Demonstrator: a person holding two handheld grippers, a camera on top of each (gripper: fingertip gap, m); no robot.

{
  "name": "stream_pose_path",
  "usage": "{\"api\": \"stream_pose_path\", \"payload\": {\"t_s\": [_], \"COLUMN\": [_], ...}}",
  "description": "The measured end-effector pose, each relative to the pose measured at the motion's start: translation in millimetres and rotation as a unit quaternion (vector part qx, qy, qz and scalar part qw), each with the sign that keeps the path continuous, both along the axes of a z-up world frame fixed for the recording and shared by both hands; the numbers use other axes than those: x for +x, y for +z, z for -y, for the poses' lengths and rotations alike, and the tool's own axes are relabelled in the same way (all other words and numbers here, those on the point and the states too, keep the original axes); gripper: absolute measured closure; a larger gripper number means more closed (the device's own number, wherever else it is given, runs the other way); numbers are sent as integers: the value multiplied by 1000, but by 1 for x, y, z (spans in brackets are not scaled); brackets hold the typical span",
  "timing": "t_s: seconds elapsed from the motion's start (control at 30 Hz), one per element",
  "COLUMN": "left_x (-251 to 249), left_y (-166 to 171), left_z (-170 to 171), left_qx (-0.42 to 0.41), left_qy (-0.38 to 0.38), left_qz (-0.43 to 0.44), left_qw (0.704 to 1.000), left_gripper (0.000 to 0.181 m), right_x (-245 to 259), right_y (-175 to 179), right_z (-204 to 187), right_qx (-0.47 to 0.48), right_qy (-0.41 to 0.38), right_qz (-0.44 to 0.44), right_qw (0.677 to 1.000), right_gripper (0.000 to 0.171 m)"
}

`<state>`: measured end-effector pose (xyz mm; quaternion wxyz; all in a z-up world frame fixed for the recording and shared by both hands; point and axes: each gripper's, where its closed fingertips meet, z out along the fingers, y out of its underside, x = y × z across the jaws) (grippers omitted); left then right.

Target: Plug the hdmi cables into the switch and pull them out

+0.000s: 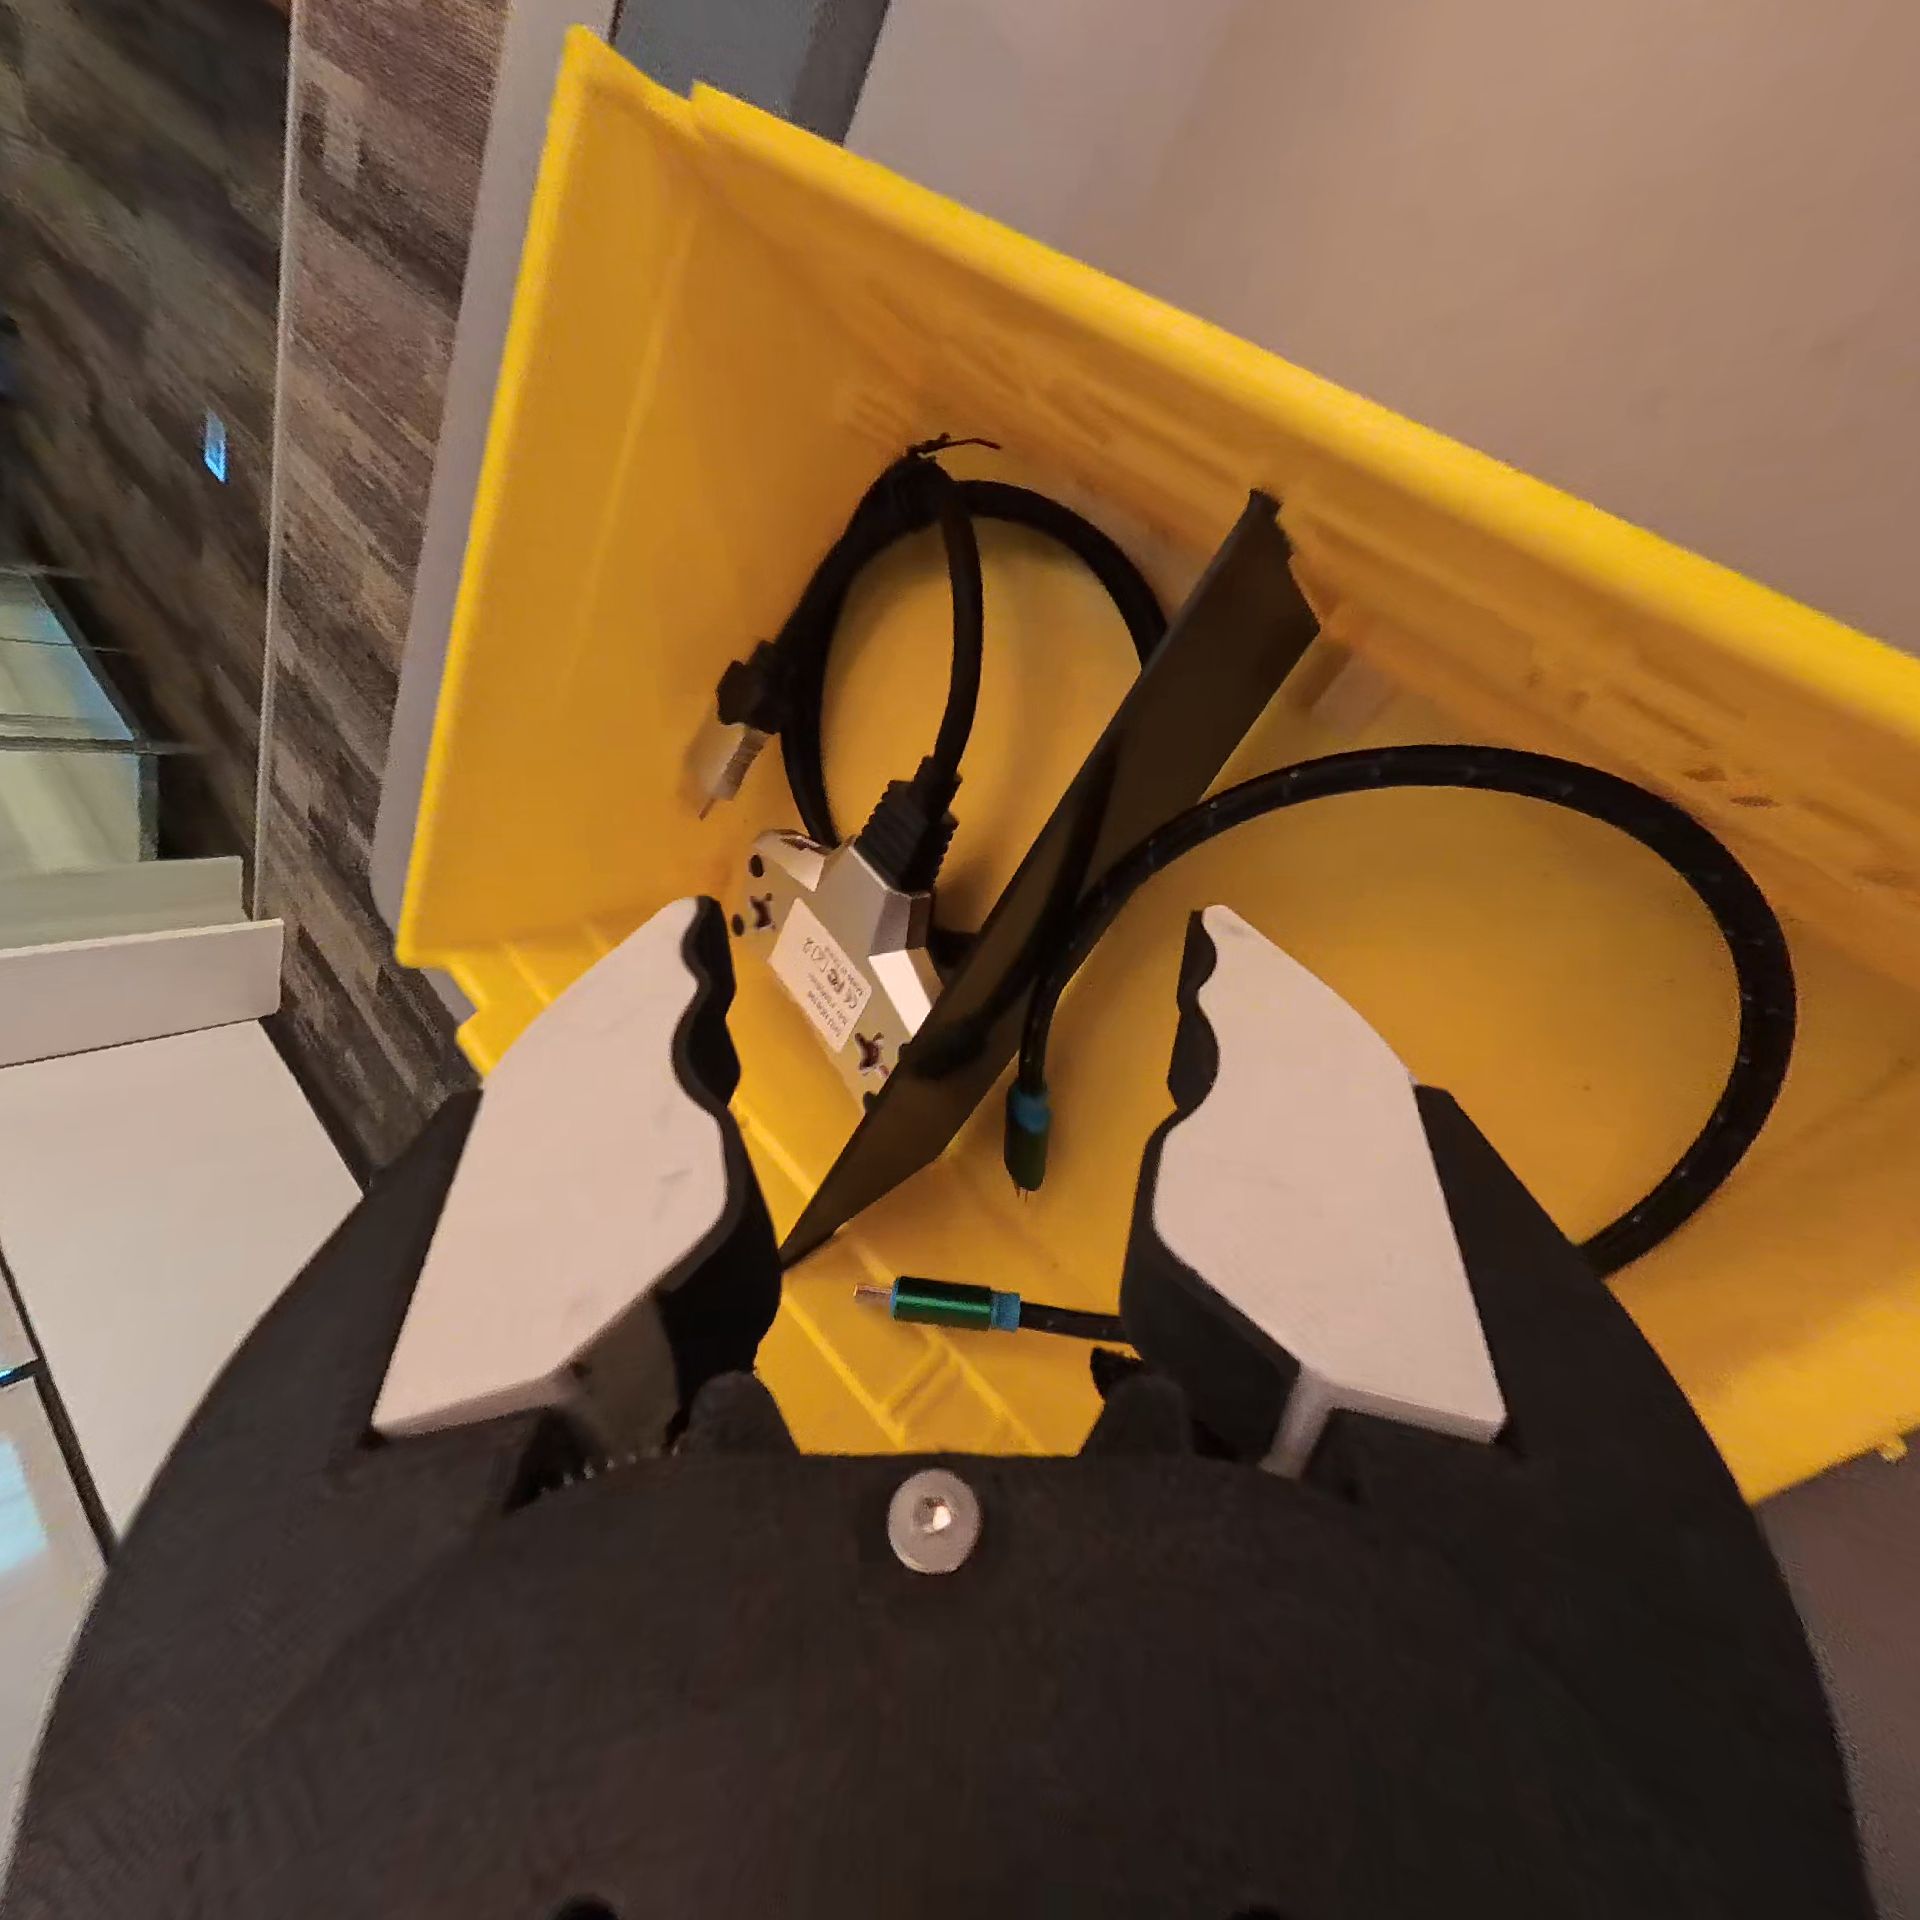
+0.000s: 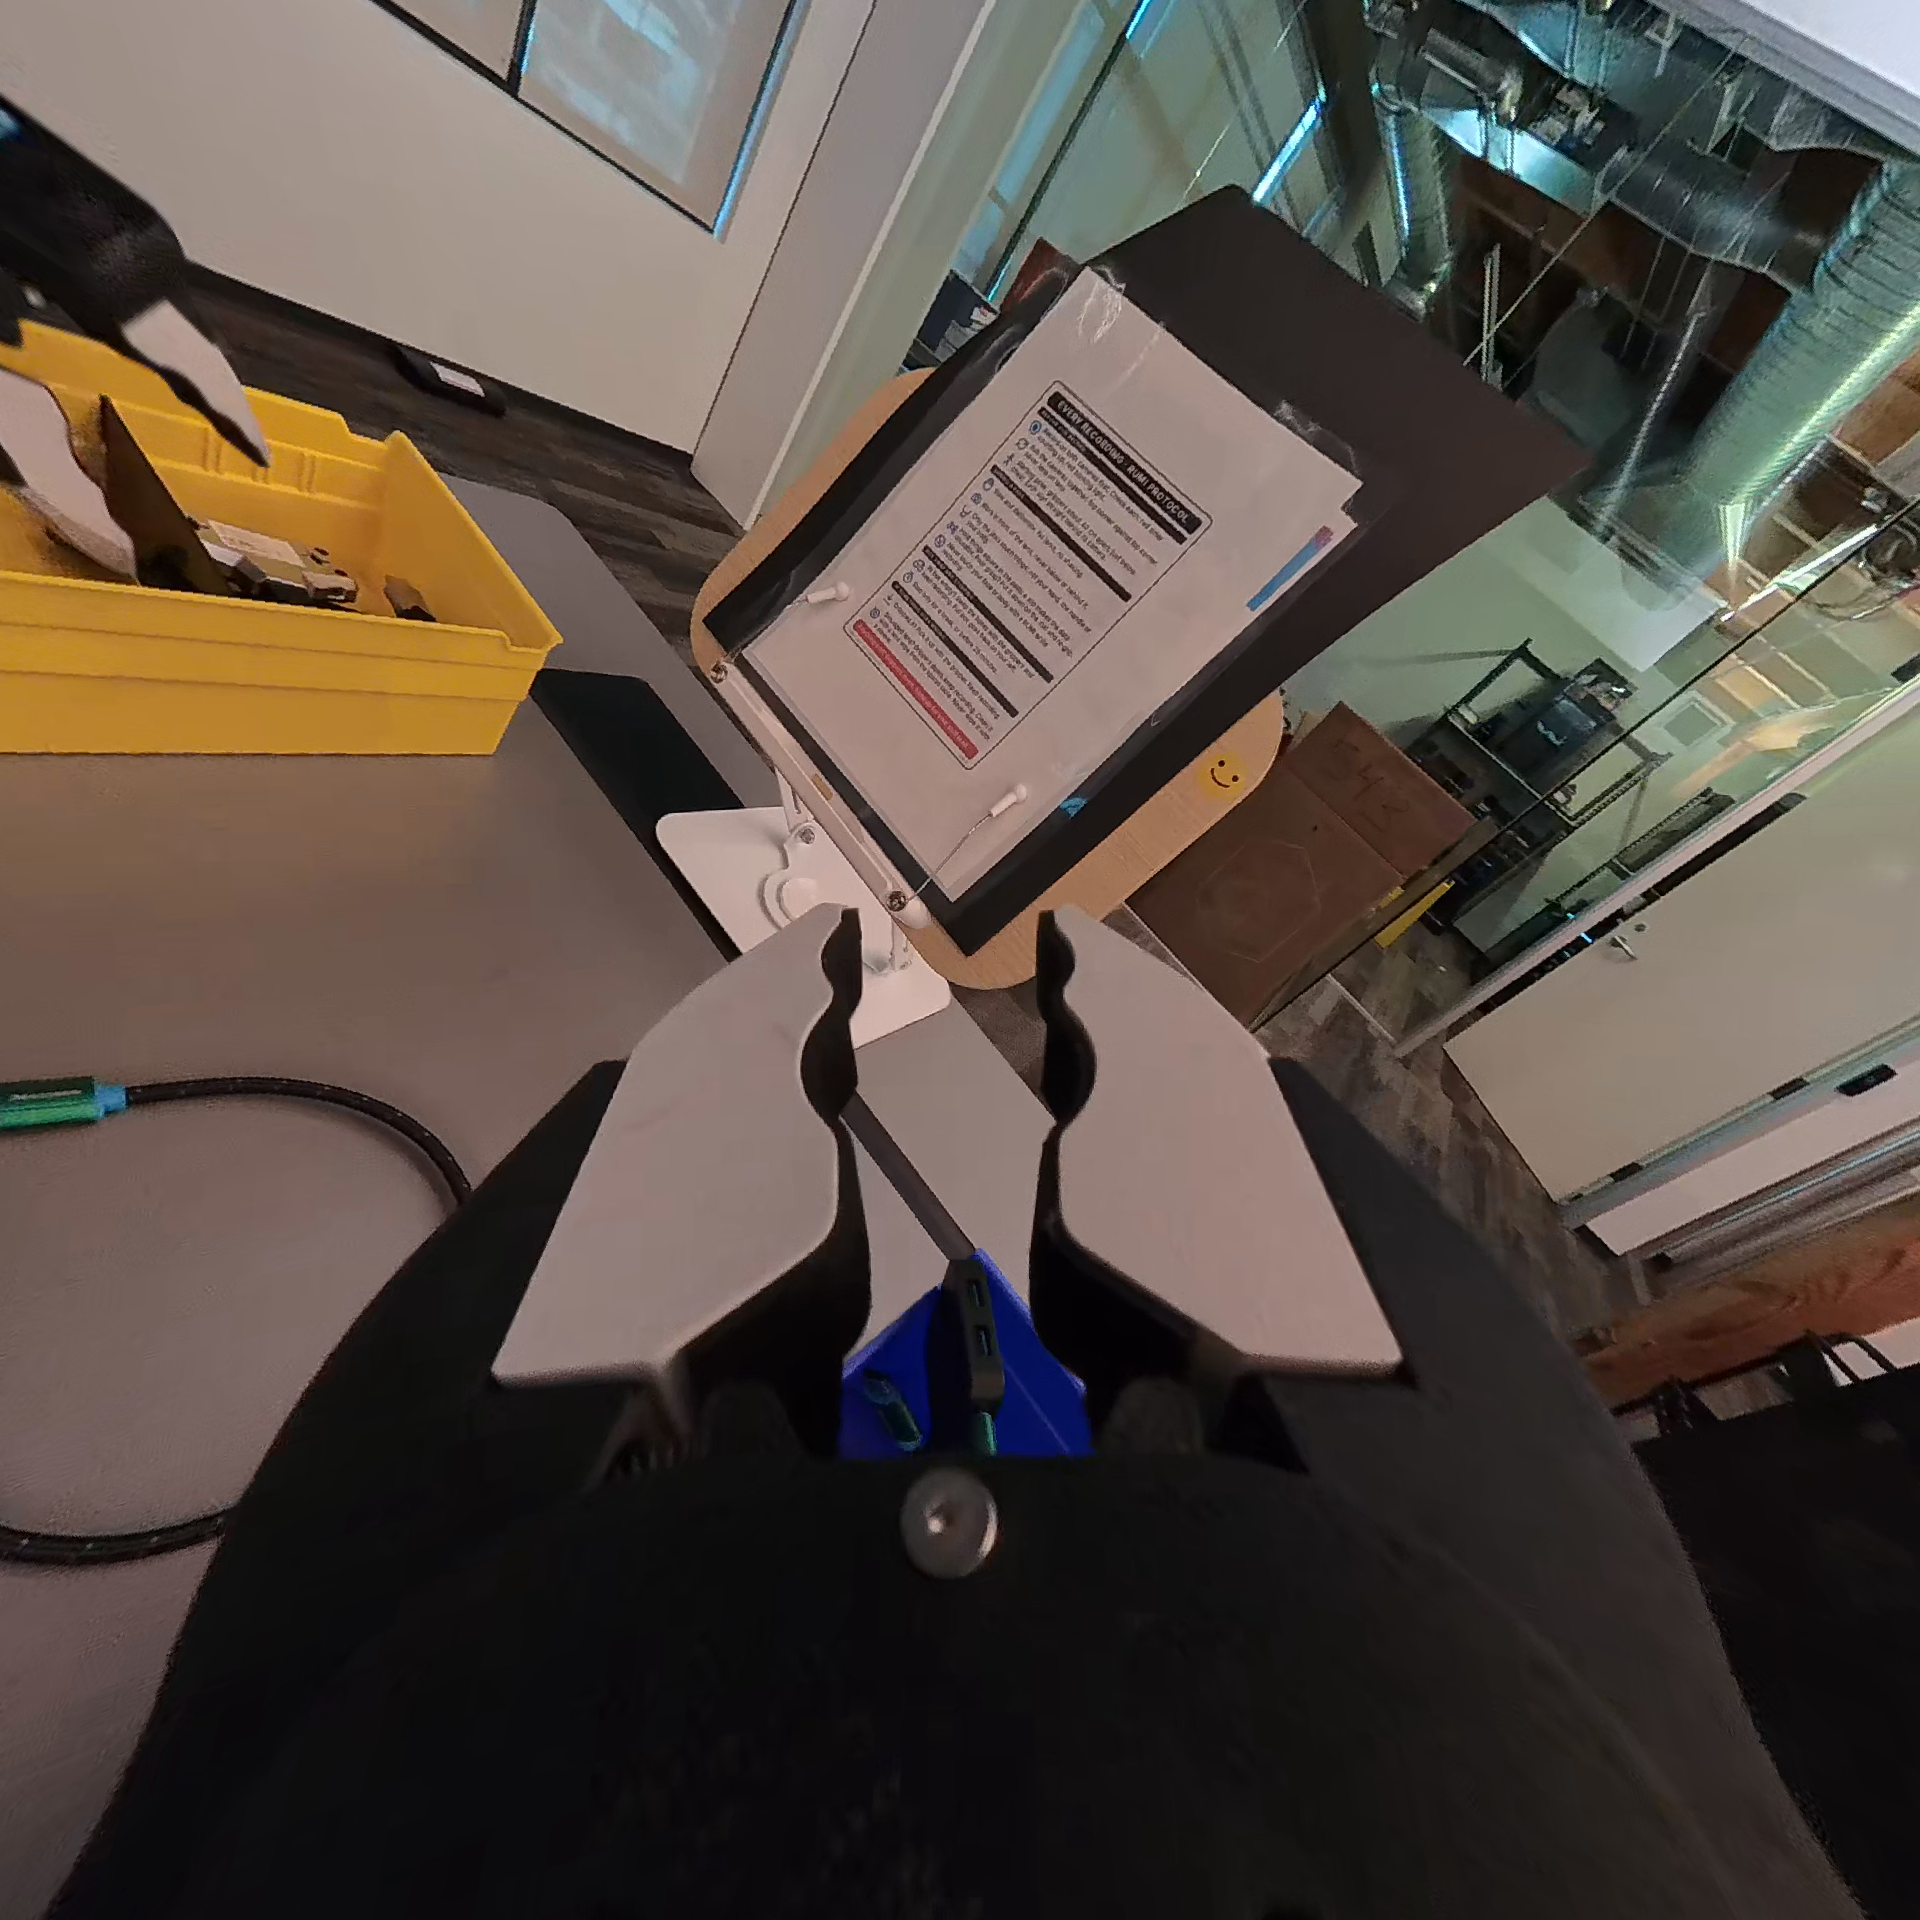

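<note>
A silver HDMI switch [image 1: 842, 956] lies in a yellow bin [image 1: 727, 416] with a black cable [image 1: 966, 623] running from it; that cable's silver plug [image 1: 727, 764] lies free. A black divider [image 1: 1143, 769] leans across the bin. Beside it lies a braided black cable [image 1: 1662, 831] with green-and-blue plugs [image 1: 940, 1302]. My left gripper [image 1: 956, 920] is open and empty just above the switch and divider. My right gripper [image 2: 945, 925] is open and empty, off to the right over the table edge. The bin [image 2: 260, 686] and switch [image 2: 270, 566] show far left in the right wrist view.
A second braided cable [image 2: 343, 1101] with a green plug [image 2: 52, 1099] lies on the grey table [image 2: 312, 935]. A blue bin [image 2: 883, 1382] with a black hub [image 2: 977, 1340] sits under my right gripper. A white stand with a printed sheet [image 2: 1039, 623] is at the table's edge. There is about 50 cm between the tips of the two grippers. My left tips are roughly 8 cm from the silver HDMI switch [image 1: 842, 956].
</note>
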<state>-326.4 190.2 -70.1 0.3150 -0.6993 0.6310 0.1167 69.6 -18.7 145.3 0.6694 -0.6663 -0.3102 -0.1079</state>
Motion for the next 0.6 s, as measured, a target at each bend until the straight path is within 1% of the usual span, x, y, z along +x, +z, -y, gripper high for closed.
{"api": "stream_pose_path", "payload": {"t_s": [0.1,0.2,0.4,0.43,0.6], "left_x": [4,13,15,15,15], "left_y": [-13,-23,-42,-43,-36], "left_z": [-2,-1,-4,-5,-2], "left_qx": [-10,-20,-23,-22,-16], "left_qy": [0,-16,-22,-22,-30], "left_qz": [-15,-14,-59,-61,-49], "left_qw": [1000,1000,998,998,998], "left_gripper": [99,99,103,102,112], "right_x": [0,2,10,12,14], "right_y": [3,4,14,15,21], "right_z": [3,5,14,15,21], "right_qx": [4,4,22,24,37], "right_qy": [7,5,5,3,7], "right_qz": [-8,-5,-25,-27,-34], "right_qw": [1000,1000,999,999,999], "right_gripper": [138,138,138,138,138]}}
